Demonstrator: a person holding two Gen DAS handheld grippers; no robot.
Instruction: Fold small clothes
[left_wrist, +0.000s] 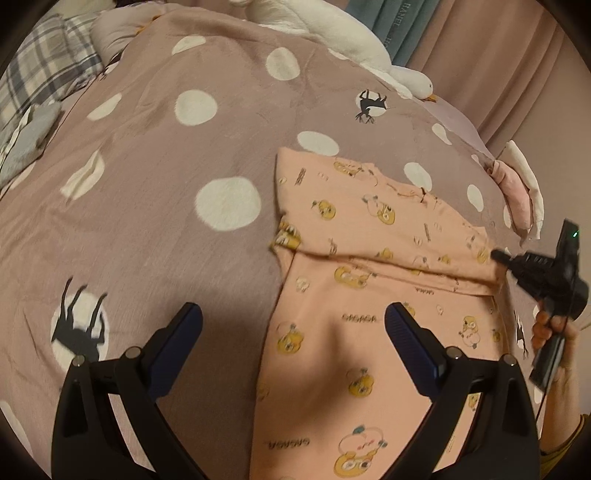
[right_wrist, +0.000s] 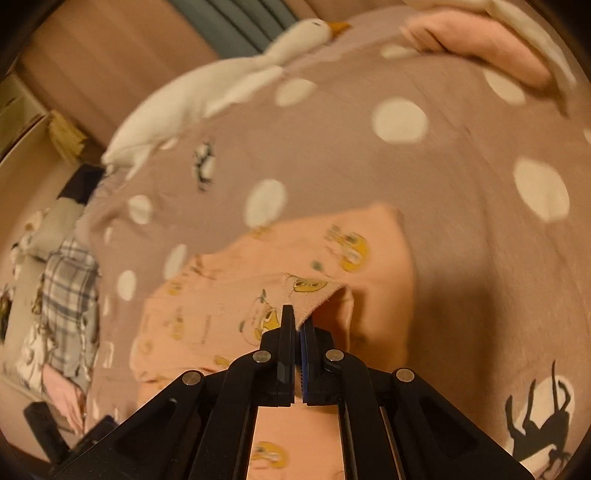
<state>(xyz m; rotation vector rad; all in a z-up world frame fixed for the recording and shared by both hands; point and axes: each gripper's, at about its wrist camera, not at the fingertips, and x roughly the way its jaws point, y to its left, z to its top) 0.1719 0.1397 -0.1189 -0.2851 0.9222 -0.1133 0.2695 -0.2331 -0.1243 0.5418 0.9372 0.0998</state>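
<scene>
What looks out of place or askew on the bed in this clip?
Nothing looks damaged or spilled. The peach printed garment lies partly folded on the dotted bedspread, its fold edge running slightly slanted. The right hand-held gripper is shut on a lifted edge; the left hand-held gripper is open.

The right wrist view is motion-blurred, and the peach garment (right_wrist: 258, 258) runs off the bottom edge.

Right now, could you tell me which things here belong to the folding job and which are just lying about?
In use: peach printed garment; right gripper, shut on its edge; left gripper, open above it.
Lying about: goose plush; pink folded cloth; plaid cloth; dotted bedspread.
</scene>
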